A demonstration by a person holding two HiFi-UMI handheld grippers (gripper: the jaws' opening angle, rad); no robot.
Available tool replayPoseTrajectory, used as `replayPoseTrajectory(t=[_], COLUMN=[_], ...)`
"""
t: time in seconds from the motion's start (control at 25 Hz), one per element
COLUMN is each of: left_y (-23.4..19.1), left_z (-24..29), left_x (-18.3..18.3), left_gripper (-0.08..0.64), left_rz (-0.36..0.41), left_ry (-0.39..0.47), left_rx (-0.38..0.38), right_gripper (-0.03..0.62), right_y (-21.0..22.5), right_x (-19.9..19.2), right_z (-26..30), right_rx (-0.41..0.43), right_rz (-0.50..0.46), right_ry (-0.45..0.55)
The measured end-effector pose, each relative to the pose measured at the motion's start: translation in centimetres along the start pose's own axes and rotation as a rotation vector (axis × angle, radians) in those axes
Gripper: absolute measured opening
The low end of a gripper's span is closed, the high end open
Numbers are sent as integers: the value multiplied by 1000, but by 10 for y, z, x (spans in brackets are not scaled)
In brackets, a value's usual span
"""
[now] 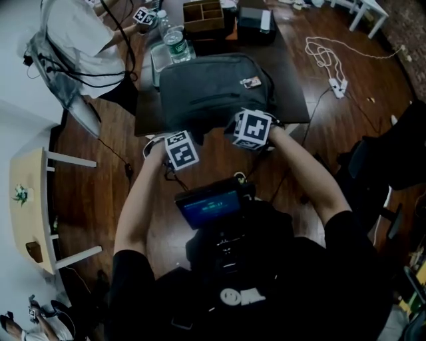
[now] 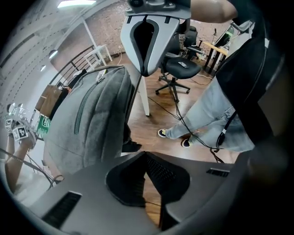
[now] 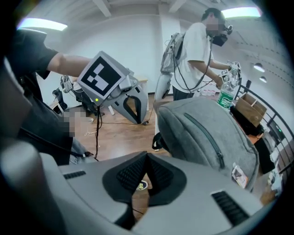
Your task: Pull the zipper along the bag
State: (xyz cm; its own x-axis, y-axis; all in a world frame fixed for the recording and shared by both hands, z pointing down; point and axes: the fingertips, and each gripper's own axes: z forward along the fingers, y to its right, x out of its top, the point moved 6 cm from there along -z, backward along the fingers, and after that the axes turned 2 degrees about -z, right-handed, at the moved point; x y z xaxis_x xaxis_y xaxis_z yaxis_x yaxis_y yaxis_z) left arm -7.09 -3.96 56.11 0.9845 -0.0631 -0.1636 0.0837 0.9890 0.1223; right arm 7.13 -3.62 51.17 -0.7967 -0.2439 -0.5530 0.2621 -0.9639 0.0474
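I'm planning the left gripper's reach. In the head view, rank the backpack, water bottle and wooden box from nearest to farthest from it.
1. The backpack, just ahead of the left gripper, on the table.
2. The water bottle, behind the backpack's far edge.
3. The wooden box, at the table's far end.

The bag [image 1: 213,86] is grey heathered cloth, matt and slightly rough, and its zipper [image 3: 201,134] runs on a darker, smoother tape. The left gripper [image 2: 146,153] and the right gripper [image 3: 147,157] have matt grey plastic shells, with black pads [image 3: 129,172] of a ribbed, rubbery look. The floor [image 1: 86,193] is dark wood planking with a soft sheen. The bottle [image 1: 176,45] is clear glossy plastic, the box [image 1: 204,14] is bare brown wood, and the side table [image 1: 26,200] has a pale wooden top.
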Motion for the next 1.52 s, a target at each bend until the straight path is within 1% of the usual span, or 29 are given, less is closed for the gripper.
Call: replayPoseTrajectory(t=[0.08, 0.2, 0.28, 0.32, 0.4, 0.44, 0.52, 0.68, 0.76, 0.84, 0.88, 0.96, 1.0, 1.12, 1.2, 1.24, 1.36, 1.44, 1.52], left_y=[19, 53, 79, 92, 115, 125, 140, 166, 172, 175, 175, 168, 161, 144, 137, 135, 134, 136, 139], left_z=[-5, -12, -14, -14, -13, -13, -14, -18, -18, -19, -21, -29, -33, -46, -57, -63, -82, -93, -105], left_x=[-7, -12, -15, -14, -9, -8, -7, 1, 6, 9, 12, 23, 28, 41, 48, 48, 39, 37, 39], left_gripper=[0, 0, 1, 1, 2, 0, 0, 1, 0, 0, 0, 0, 0, 0, 1, 1, 0, 0, 0], left_rz=[-9, -25, -26, -5, 59, 73, 51, 17, 12, 1, -13, -70, -124, -331, -440, -487, -613, -672, -715], left_ry=[12, 63, 76, 76, 63, 58, 64, 114, 133, 146, 167, 257, 316, 521, 661, 723, 872, 945, 1021], left_rx=[3, -12, -28, -42, -59, -61, -73, -114, -140, -141, -129, -72, -22, 175, 302, 349, 458, 517, 559], right_gripper=[8, 8, 8, 8, 8, 8, 8, 8, 8, 8, 8, 6, 6, 6, 6, 6, 6, 6, 6], right_y=[-21, -57, -82, -95, -122, -133, -150, -174, -180, -182, -181, -173, -168, -155, -151, -151, -155, -156, -157], right_x=[3, 8, 5, 3, -1, -4, -7, -15, -19, -21, -20, -17, -17, -21, -24, -23, -15, -14, -16], right_z=[2, 9, 15, 17, 24, 27, 32, 35, 37, 37, 35, 28, 22, -1, -19, -28, -55, -73, -89], right_rx=[-14, -28, -27, -18, -6, -10, -16, 16, 30, 23, 5, -66, -110, -224, -279, -301, -373, -432, -486], right_rz=[-2, -6, -18, -35, -88, -113, -128, -76, -79, -85, -79, -45, -20, 55, 102, 122, 169, 206, 247], right_ry=[10, 21, -4, -32, -102, -132, -157, -136, -140, -132, -111, -34, 19, 235, 387, 456, 639, 732, 809])
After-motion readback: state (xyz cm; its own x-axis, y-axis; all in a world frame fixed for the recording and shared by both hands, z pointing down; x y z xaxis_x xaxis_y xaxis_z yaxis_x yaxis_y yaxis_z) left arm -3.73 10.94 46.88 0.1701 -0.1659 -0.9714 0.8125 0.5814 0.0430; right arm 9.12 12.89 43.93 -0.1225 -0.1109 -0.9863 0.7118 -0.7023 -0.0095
